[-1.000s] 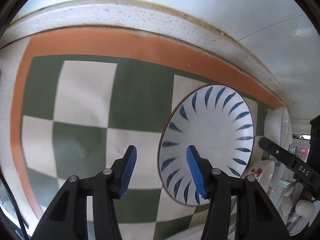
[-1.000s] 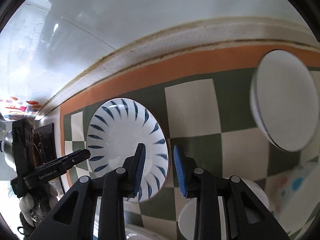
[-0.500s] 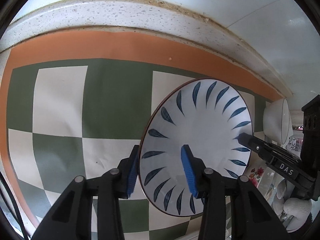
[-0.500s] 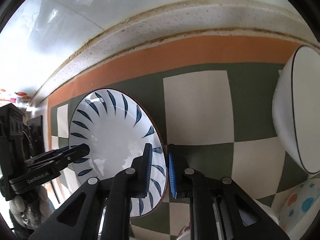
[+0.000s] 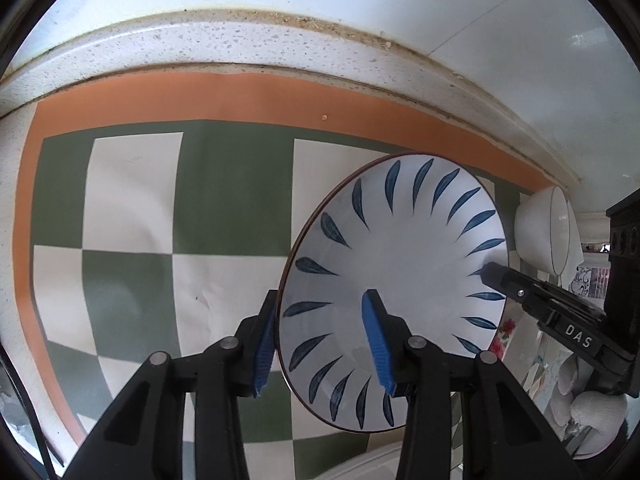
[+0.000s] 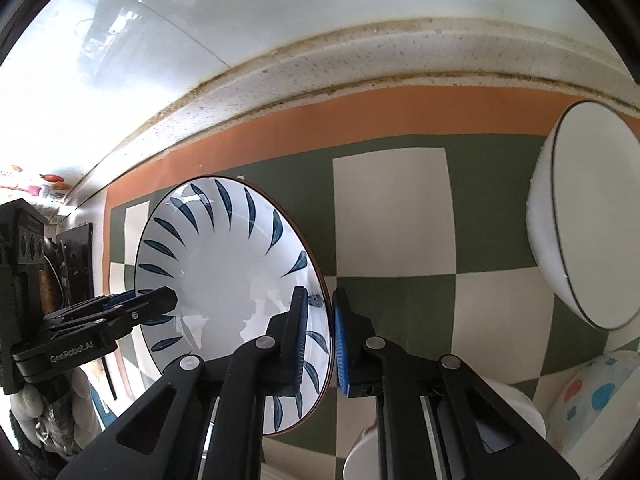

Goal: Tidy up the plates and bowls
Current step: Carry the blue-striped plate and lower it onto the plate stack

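A white bowl with blue leaf marks point(image 5: 404, 264) point(image 6: 224, 264) is held on edge above a green and white checked mat point(image 5: 132, 200). My left gripper point(image 5: 320, 344) is shut on the bowl's near rim, one pad inside and one behind. My right gripper point(image 6: 322, 340) is shut on the opposite rim. Each gripper shows in the other's view, the right gripper point(image 5: 490, 270) and the left gripper point(image 6: 170, 300). A plain white bowl with a thin dark rim point(image 6: 592, 236) point(image 5: 544, 236) stands at the right.
An orange border point(image 5: 240, 92) and a speckled stone ledge point(image 5: 240, 40) run along the back, with white wall tiles above. A dotted bowl point(image 6: 596, 404) and another white dish point(image 6: 508, 408) lie low right in the right wrist view. Black items point(image 6: 72, 256) stand at the far left.
Both grippers have closed on the leaf-pattern bowl's rim, one on each side. The left gripper moved in and right onto the rim; the bowl now fills more of both views.
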Available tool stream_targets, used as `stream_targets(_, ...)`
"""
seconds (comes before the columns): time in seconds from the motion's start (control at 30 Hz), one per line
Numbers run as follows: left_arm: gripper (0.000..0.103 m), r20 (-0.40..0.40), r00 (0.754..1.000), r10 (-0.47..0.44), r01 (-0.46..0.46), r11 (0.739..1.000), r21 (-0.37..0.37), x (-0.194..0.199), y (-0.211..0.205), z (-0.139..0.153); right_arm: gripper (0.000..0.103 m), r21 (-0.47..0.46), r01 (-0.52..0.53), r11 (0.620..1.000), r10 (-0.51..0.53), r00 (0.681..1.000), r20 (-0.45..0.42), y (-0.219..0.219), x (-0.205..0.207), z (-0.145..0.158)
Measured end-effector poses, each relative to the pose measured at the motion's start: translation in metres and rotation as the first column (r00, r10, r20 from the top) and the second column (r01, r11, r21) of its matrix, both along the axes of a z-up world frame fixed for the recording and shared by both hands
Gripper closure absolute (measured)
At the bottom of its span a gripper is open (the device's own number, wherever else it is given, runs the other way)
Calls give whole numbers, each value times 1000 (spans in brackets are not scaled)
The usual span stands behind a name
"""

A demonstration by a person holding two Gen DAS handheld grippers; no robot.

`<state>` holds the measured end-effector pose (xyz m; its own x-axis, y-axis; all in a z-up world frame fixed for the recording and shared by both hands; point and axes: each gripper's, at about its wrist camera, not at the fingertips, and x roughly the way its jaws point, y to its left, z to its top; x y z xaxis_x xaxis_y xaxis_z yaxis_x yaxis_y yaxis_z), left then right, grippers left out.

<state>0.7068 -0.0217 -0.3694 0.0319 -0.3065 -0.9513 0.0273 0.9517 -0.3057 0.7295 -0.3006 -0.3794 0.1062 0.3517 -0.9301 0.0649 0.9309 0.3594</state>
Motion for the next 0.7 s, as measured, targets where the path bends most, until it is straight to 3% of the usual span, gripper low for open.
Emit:
stream_targets(0.4,65,42,999,2,-3,1000,7,-53,7,50,89,34,-50,998,48,998,49,0,-36,50)
stream_targets(0.7,65,78,997,-13,11,999,32,-123,11,77,89,48,-86,995,82,994,75,10,-104,74)
